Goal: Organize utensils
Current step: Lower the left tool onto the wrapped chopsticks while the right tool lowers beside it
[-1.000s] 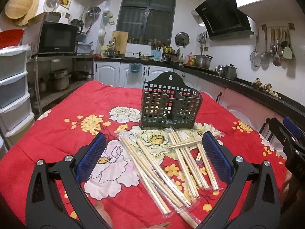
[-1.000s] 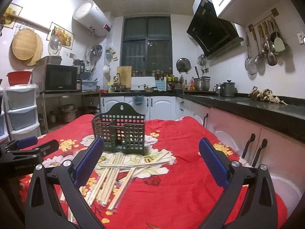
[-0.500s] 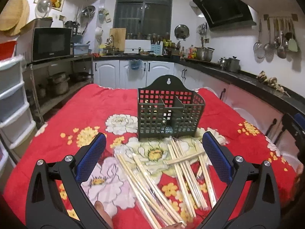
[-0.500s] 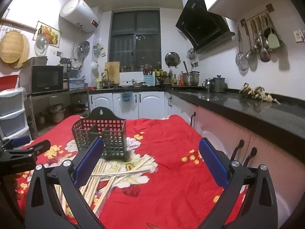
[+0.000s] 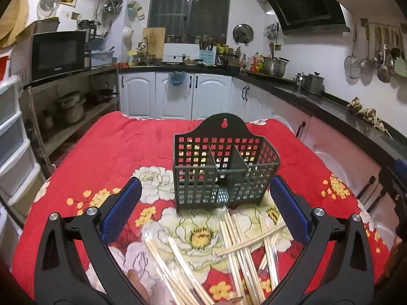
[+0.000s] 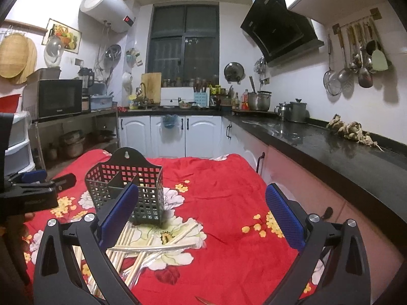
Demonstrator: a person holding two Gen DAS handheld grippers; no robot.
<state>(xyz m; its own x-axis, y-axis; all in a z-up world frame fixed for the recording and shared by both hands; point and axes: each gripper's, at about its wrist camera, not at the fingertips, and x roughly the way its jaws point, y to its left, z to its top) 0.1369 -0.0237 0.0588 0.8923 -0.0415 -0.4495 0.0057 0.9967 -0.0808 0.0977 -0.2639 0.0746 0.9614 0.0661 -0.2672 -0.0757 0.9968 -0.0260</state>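
A dark perforated utensil caddy (image 5: 223,167) with dividers stands on the red flowered tablecloth (image 5: 122,142); it also shows in the right wrist view (image 6: 127,190). Several pairs of wrapped wooden chopsticks (image 5: 239,249) lie scattered in front of it, also seen in the right wrist view (image 6: 142,246). My left gripper (image 5: 206,203) is open and empty, held above the chopsticks, short of the caddy. My right gripper (image 6: 202,208) is open and empty, to the right of the caddy over the cloth. The left gripper shows at the left edge of the right wrist view (image 6: 33,190).
Kitchen counters (image 6: 318,137) run along the right and back, with white cabinets (image 5: 178,96) below. A shelf with a microwave (image 5: 58,53) and plastic drawers (image 5: 12,139) stands left. The table's right edge lies near cabinet handles (image 6: 259,162).
Both grippers have risen and tilted up, so the caddy sits lower and nearer in view and the chopsticks slide toward the bottom edge. Nothing was grasped.
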